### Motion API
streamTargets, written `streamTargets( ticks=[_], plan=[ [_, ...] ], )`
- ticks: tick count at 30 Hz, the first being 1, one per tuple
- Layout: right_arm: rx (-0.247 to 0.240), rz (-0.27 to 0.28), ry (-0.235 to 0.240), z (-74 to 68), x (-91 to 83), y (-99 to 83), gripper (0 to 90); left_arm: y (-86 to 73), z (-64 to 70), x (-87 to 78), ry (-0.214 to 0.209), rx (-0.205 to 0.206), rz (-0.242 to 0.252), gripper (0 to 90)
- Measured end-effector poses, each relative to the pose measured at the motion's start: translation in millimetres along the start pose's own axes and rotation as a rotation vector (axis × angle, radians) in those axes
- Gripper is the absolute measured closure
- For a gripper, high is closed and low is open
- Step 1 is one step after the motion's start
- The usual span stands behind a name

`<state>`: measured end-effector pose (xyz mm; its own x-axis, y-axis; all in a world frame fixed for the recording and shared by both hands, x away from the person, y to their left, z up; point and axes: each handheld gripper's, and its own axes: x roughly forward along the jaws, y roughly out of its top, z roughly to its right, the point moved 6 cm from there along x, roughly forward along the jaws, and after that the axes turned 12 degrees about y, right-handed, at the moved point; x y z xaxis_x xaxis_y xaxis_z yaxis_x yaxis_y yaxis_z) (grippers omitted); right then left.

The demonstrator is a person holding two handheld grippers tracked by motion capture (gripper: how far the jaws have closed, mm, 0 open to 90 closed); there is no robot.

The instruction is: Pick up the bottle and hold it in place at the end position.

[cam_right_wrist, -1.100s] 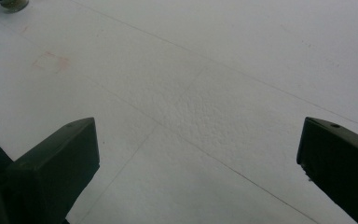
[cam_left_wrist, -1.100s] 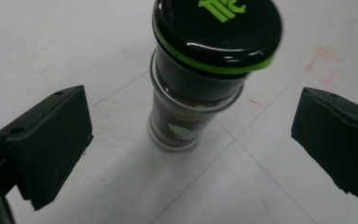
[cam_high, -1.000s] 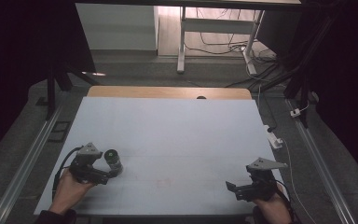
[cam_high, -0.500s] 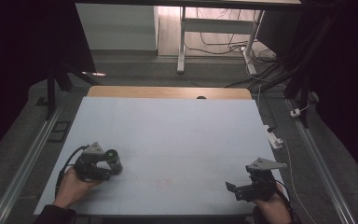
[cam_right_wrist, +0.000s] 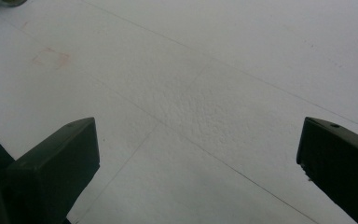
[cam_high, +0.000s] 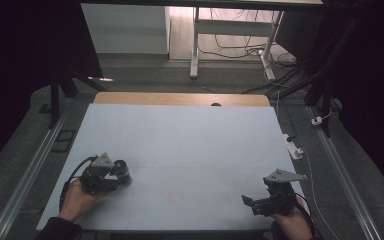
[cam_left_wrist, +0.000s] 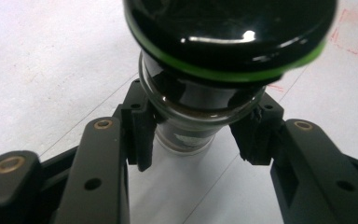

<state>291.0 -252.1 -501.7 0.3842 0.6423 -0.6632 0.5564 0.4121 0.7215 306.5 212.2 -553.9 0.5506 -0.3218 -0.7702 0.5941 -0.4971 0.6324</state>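
A small glass jar (cam_high: 121, 170) with a black lid and a green ring under it stands at the front left of the white table (cam_high: 190, 140). My left gripper (cam_high: 111, 176), held by a hand, is closed around it. In the left gripper view both black pads (cam_left_wrist: 142, 128) press on the glass body of the jar (cam_left_wrist: 200, 100) just below the lid. My right gripper (cam_high: 255, 204) rests at the front right with a hand behind it. In the right gripper view its jaws stand wide apart (cam_right_wrist: 198, 154) over bare table.
A faint red square mark (cam_high: 175, 196) sits near the table's front middle. A wooden strip (cam_high: 180, 98) borders the far edge. A white power strip (cam_high: 295, 150) with a cable lies off the right edge. Metal rails (cam_high: 30, 170) run along the floor at both sides.
The left gripper has shifted slightly to the right, closer in on the jar. The jar and the right gripper have stayed where they were.
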Motion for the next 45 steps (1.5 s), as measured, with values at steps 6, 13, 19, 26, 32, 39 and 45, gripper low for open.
streamTargets(
  ticks=[6,13,19,26,32,39,45],
  plan=[
    [0.0,-0.001,-0.001,-0.1,0.1,-0.1,0.0,2.4,0.2,-1.8,0.002,-0.007,0.0,53.7],
    [0.001,-0.001,0.004,0.0,0.1,0.0,0.0,9.9,4.6,-5.3,0.005,0.008,0.01,53.8],
    [0.002,0.0,0.005,0.1,0.0,0.0,0.0,21.7,9.3,-7.4,-0.005,0.017,0.024,53.8],
    [0.005,0.001,0.005,0.5,-0.2,0.0,0.0,36.1,12.0,-10.8,-0.033,-0.015,0.031,53.9],
    [0.005,0.001,0.005,0.5,-0.1,0.0,0.0,52.8,14.6,-9.9,-0.042,0.0,0.05,53.9],
    [0.003,0.0,0.005,0.8,-0.4,-0.2,0.0,77.7,22.8,-2.4,-0.058,0.049,0.061,53.9],
    [0.003,0.002,0.006,0.8,-0.6,-0.2,0.0,98.0,31.9,8.9,-0.069,0.088,0.06,53.9]
  ],
)
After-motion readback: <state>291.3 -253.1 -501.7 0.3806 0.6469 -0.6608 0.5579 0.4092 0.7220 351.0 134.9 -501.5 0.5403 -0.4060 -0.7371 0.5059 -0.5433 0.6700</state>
